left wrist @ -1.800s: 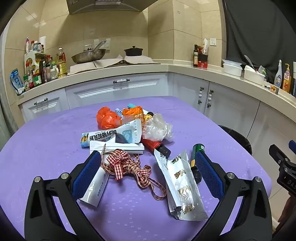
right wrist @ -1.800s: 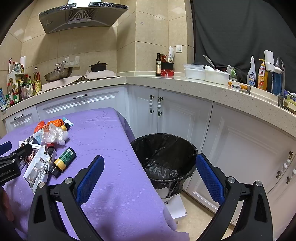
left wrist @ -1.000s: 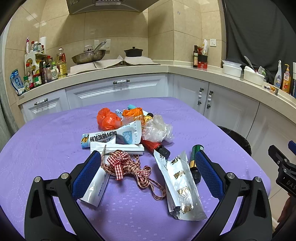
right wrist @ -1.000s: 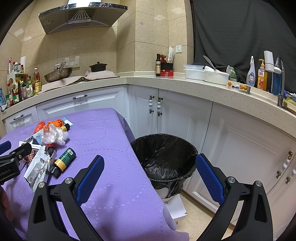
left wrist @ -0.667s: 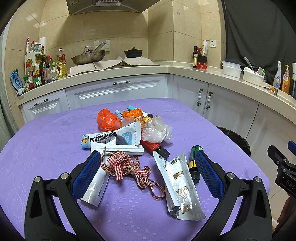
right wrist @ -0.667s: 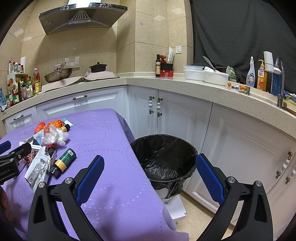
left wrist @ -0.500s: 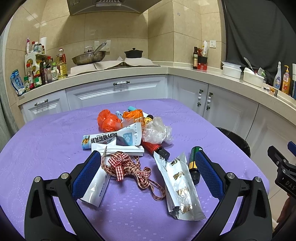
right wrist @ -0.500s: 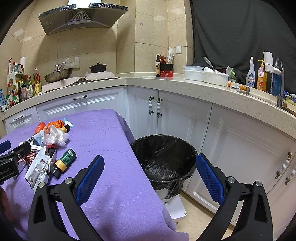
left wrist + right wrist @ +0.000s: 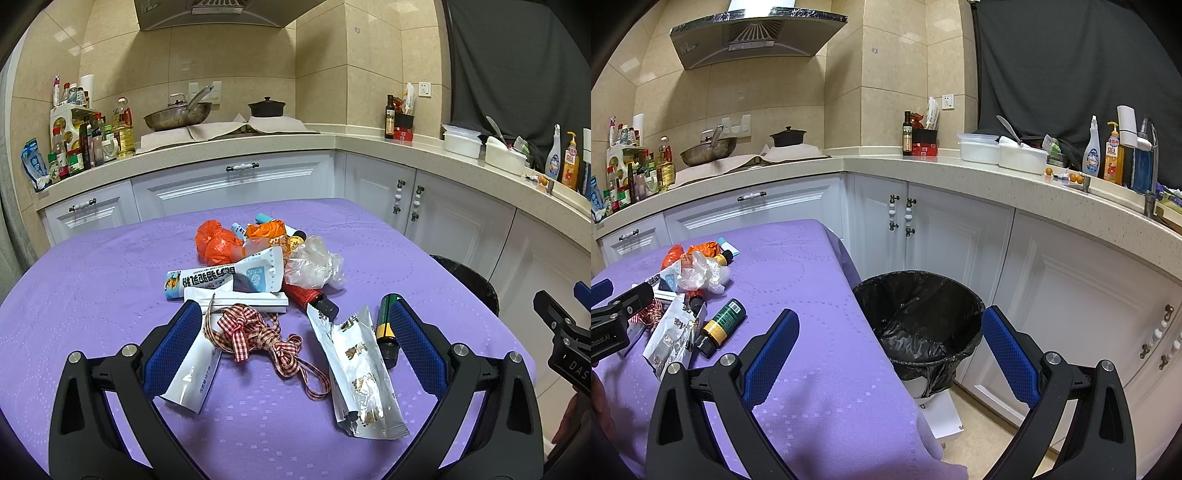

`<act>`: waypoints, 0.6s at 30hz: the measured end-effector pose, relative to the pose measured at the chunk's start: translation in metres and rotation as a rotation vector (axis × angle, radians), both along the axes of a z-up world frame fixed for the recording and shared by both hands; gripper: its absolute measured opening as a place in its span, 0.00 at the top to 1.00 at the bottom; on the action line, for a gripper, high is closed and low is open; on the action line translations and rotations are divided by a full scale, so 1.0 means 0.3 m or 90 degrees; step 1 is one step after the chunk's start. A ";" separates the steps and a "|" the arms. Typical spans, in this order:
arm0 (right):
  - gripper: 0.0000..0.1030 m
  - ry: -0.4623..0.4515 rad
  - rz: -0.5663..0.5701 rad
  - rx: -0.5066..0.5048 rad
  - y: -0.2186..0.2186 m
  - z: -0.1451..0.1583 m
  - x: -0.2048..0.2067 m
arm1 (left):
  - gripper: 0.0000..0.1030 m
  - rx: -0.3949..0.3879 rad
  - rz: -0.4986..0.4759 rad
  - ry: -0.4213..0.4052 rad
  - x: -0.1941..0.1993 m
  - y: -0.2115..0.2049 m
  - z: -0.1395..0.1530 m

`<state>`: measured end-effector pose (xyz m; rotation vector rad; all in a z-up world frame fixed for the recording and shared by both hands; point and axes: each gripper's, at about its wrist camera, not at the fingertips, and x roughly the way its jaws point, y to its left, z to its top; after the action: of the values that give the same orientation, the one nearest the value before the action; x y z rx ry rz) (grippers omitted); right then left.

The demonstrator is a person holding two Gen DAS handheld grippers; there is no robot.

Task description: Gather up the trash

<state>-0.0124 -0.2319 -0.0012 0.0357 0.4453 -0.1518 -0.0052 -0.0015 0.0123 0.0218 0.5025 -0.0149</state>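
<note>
A heap of trash lies on the purple tablecloth (image 9: 92, 288): a red checked ribbon (image 9: 255, 338), a silver foil packet (image 9: 360, 369), a green bottle (image 9: 386, 325), a white wrapper (image 9: 192, 373), a clear plastic bag (image 9: 314, 264) and orange bags (image 9: 218, 242). My left gripper (image 9: 291, 334) hangs open just in front of the ribbon, nothing between its fingers. My right gripper (image 9: 886, 341) is open and empty beside the table's right edge, facing the black-lined trash bin (image 9: 919, 317). The green bottle (image 9: 722, 323) and foil packet (image 9: 670, 341) show at its left.
White cabinets (image 9: 945, 229) and a counter (image 9: 997, 173) run behind and right of the bin. A wok (image 9: 177, 118), pot (image 9: 266, 108), bottles (image 9: 81, 144) and white tubs (image 9: 1001, 153) stand on the counter. Floor (image 9: 990, 439) shows beside the bin.
The left gripper has drifted very slightly; the pile sits a touch lower in its view. The right gripper is still. Both stay open.
</note>
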 end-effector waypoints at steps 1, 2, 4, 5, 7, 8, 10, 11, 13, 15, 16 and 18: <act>0.06 0.000 0.000 0.000 -0.001 0.000 0.001 | 0.04 0.000 0.000 0.000 -0.001 -0.002 0.004; 0.06 0.000 0.000 0.000 -0.001 0.000 0.001 | 0.04 0.000 0.000 -0.001 -0.001 -0.001 0.004; 0.06 0.000 0.000 0.000 -0.001 0.001 0.000 | 0.04 -0.001 0.000 0.000 -0.001 -0.002 0.007; 0.06 0.000 0.000 0.000 -0.002 0.001 0.000 | 0.04 -0.001 0.000 0.000 -0.002 -0.001 0.007; 0.06 -0.001 0.000 -0.001 -0.003 0.002 0.000 | 0.04 -0.001 0.000 0.000 -0.001 0.001 0.001; 0.06 -0.001 0.000 0.000 -0.003 0.002 0.000 | 0.04 -0.001 0.000 0.000 -0.002 0.000 0.003; 0.06 -0.001 0.000 -0.001 -0.003 0.002 0.000 | 0.04 -0.001 0.001 0.000 -0.002 -0.002 0.006; 0.06 -0.001 0.000 -0.001 -0.002 0.002 0.001 | 0.04 -0.001 0.000 0.000 -0.002 0.000 0.003; 0.06 -0.001 -0.001 0.000 -0.001 0.002 0.001 | 0.04 0.000 0.000 0.000 -0.003 -0.001 0.006; 0.06 -0.002 0.000 -0.001 0.001 0.001 0.001 | 0.04 -0.001 0.000 0.000 -0.003 0.000 0.006; 0.06 -0.001 0.000 -0.001 0.002 0.001 0.000 | 0.04 -0.001 0.000 -0.001 -0.004 -0.002 0.009; 0.06 -0.001 0.000 -0.001 0.003 0.001 0.001 | 0.04 -0.001 0.001 -0.001 -0.002 0.002 0.000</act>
<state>-0.0122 -0.2311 -0.0010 0.0340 0.4432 -0.1519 -0.0057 -0.0009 0.0125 0.0203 0.5016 -0.0142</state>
